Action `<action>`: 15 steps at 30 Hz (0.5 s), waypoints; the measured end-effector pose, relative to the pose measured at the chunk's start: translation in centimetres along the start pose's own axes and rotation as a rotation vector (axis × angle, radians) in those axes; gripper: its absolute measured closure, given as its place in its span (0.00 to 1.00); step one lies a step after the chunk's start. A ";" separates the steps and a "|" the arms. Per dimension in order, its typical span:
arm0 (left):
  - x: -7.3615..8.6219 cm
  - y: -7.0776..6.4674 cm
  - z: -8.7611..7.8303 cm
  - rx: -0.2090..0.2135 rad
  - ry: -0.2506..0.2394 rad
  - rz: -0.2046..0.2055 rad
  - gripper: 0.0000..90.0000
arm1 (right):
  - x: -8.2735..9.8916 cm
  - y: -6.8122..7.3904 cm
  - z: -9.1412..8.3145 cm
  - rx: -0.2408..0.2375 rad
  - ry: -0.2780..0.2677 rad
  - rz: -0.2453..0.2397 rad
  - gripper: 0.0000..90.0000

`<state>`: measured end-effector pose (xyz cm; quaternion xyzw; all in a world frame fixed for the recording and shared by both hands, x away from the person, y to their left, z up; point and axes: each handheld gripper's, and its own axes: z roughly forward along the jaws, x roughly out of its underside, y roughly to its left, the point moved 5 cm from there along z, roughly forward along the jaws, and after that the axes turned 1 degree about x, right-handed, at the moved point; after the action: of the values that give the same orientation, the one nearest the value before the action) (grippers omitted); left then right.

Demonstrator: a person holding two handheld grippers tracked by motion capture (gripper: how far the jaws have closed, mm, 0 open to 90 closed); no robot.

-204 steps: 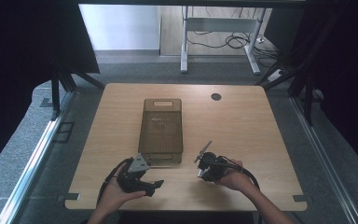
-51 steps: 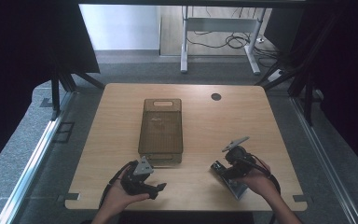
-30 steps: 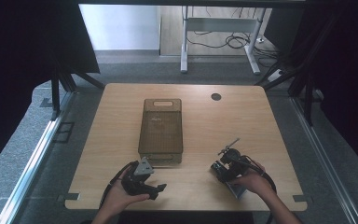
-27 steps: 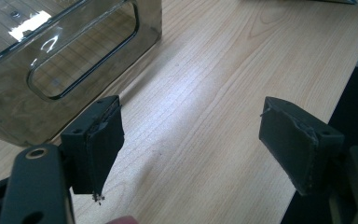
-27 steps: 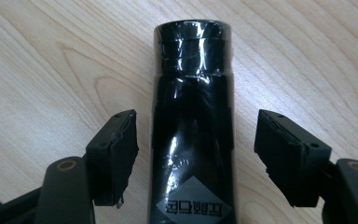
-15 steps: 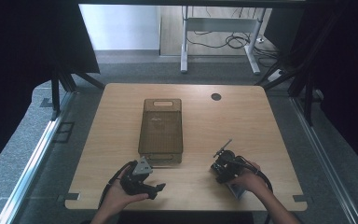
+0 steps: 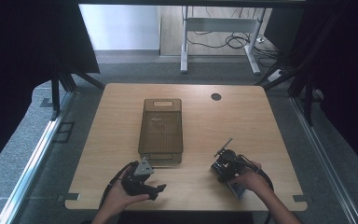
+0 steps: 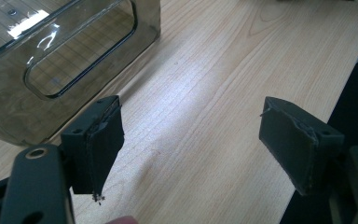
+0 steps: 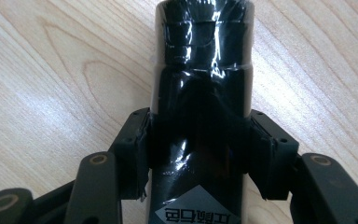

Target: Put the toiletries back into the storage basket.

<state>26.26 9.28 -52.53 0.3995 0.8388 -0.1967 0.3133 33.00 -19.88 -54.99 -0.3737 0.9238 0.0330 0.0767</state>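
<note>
My right gripper [image 9: 198, 140] is shut on a black bottle [image 9: 200, 70] wrapped in glossy film, with a grey label at its near end. The jaws clamp its body from both sides just above the wooden table [image 9: 51, 84]. In the high view the right gripper [image 7: 224, 167] sits near the front right of the table, and the bottle's grey end [image 7: 236, 190] pokes out by the hand. My left gripper [image 8: 200, 135] stands open and empty over bare wood. In the high view the left gripper [image 7: 144, 182] is at the front, just short of the bin.
A smoky transparent bin [image 7: 162, 130] with handle cut-outs stands mid-table, and its near wall [image 8: 51, 56] is close to my left jaw. A dark round hole [image 7: 216, 96] sits at the back of the table [image 7: 242, 121]. The table's front edge is close behind both hands.
My right gripper, holding the bottle, has drifted slightly left and settled lower over the table. The left gripper has stayed in place and open.
</note>
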 end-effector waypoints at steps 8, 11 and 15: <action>0.1 0.0 0.1 -0.001 0.005 0.000 0.24 | -0.8 -1.2 -1.3 -0.108 -0.028 0.068 0.53; 0.1 0.0 0.2 0.001 0.006 0.001 0.25 | -1.2 -1.3 -2.1 -0.123 -0.042 0.071 0.53; 0.1 0.0 0.1 0.000 0.004 0.001 0.25 | -1.7 -1.3 -3.1 -0.132 -0.055 0.069 0.53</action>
<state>26.26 9.22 -52.66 0.4002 0.8392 -0.1960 0.3118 34.71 -20.03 -51.68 -0.3446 0.9295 0.1066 0.0762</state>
